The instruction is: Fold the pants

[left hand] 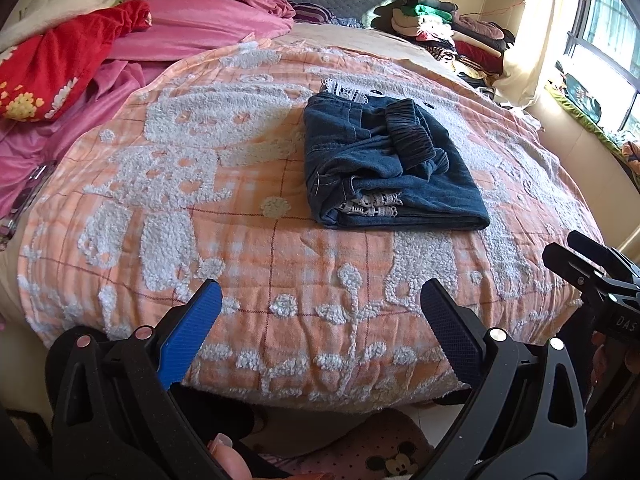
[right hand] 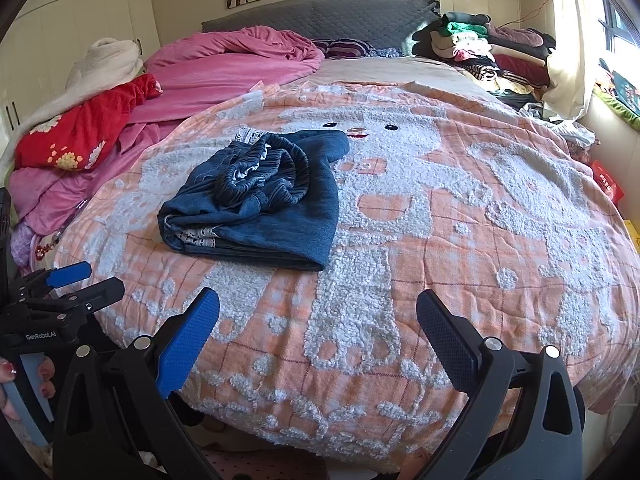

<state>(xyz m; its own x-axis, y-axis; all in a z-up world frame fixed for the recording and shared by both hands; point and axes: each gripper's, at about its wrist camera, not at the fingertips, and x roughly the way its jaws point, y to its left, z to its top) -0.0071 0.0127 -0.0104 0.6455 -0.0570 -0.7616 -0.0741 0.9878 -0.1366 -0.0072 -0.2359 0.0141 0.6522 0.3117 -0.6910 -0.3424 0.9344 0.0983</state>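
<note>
Blanket: an orange blanket [left hand: 280, 248] with white fluffy figures covers the bed, beyond both tools.
Far side: a pink quilt [left hand: 208, 16] and a red flowered cloth [left hand: 60, 68] lie heaped beyond the left gripper, to its left; a stack of clothes [left hand: 448, 32] stands beyond it to the right, near the window [left hand: 604, 40].
In the way: nothing lies on the blanket between the fingers and the pants.
Pants: the dark blue denim pants [left hand: 384, 164] are folded into a thick packet (white lace shows at the near edge and at the far edge), with the gathered elastic waistband bunched on top.
Pants, place: they lie flat on the blanket, ahead of the left gripper [left hand: 320, 320] and a little to its right; from the right gripper [right hand: 318, 328] they lie ahead and to its left [right hand: 260, 204].
Left gripper: fingers spread wide apart, holding nothing, near the edge of the bed.
Right gripper: fingers also wide apart, empty, well apart from the pants.
</note>
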